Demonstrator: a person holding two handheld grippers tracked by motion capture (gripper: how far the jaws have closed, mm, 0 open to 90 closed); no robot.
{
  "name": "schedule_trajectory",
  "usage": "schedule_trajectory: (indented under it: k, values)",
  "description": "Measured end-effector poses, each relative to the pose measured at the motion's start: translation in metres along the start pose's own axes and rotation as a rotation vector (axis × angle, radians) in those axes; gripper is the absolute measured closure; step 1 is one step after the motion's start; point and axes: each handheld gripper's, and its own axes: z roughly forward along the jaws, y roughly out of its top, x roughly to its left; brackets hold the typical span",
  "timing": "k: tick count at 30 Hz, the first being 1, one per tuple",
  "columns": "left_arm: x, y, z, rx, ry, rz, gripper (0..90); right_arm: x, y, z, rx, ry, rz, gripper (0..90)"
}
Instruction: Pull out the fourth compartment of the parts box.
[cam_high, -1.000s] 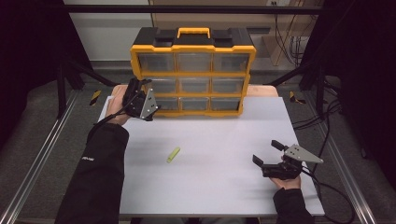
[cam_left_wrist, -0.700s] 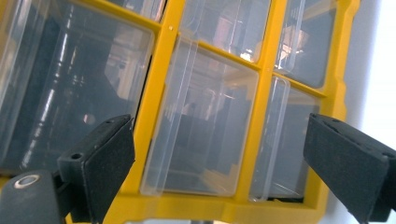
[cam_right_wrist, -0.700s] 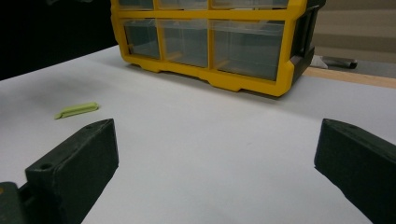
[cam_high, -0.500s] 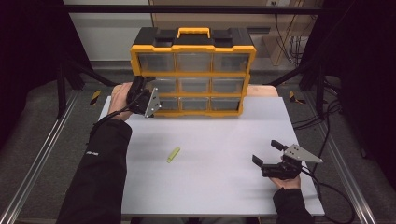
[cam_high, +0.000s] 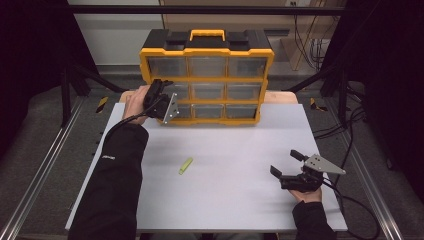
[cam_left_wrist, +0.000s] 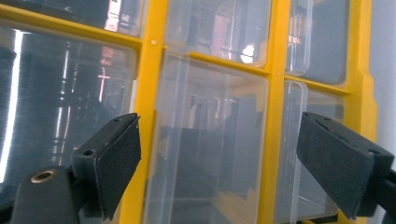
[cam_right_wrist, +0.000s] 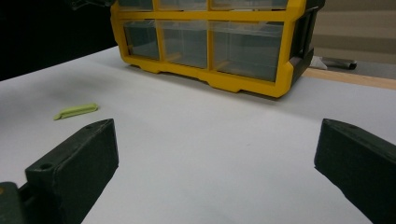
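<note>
Your left gripper (cam_high: 161, 100) sits at the ten o'clock corner of the white table (cam_high: 235, 200), right up against the yellow-framed plastic organiser with clear drawers (cam_high: 207, 82). Its jaws stand wide with nothing gripped; they have just been closing a little, bracketing a clear drawer front (cam_left_wrist: 208, 154) in the left column, whose pads do not press on it. Centre the drawer between both pads before you close, then pull straight back so it does not bind in the frame.

The small flat lime-green plastic piece (cam_high: 185, 165) lies loose near the table's middle, well apart from both grippers.

Your right gripper (cam_high: 285, 167) rests at four o'clock, jaws wide apart and empty, pointing towards the organiser.

Glare on the clear plastic hides the drawers' contents, and you cannot tell from the left gripper view whether the drawer has a handle lip. The pads' tips are cut off.
</note>
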Motion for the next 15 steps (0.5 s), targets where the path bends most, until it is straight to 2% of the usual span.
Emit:
schedule_trajectory:
  k: [4, 7, 8, 10, 11, 15]
  values:
    - [-0.0015, -0.002, 0.0033, 0.024, 0.012, 0.024, 15.4, -0.0001, -0.0001, 0.0003, 0.005, -0.002, 0.002, 0.2]
    - [-0.0018, -0.0029, 0.0038, 0.028, 0.024, 0.019, 15.9, 0.0, -0.0002, 0.0004, 0.004, -0.001, 0.0, 0.2]
    - [-0.0026, -0.0037, 0.0048, 0.037, 0.032, 0.036, 16.4, -0.0001, -0.0002, 0.0004, 0.004, -0.002, 0.0, 0.2]
    - [-0.0044, -0.0056, 0.0065, 0.039, 0.027, 0.027, 17.2, 0.0, -0.0001, 0.0002, 0.003, -0.002, -0.001, 0.2]
    - [-0.005, -0.0064, 0.0073, 0.051, 0.036, 0.038, 17.3, -0.0001, -0.0001, 0.0001, 0.003, -0.003, 0.0, 0.2]
    - [-0.005, -0.0066, 0.0087, 0.052, 0.056, 0.053, 18.8, 0.0, -0.0003, 0.0004, 0.004, -0.003, -0.001, 0.2]
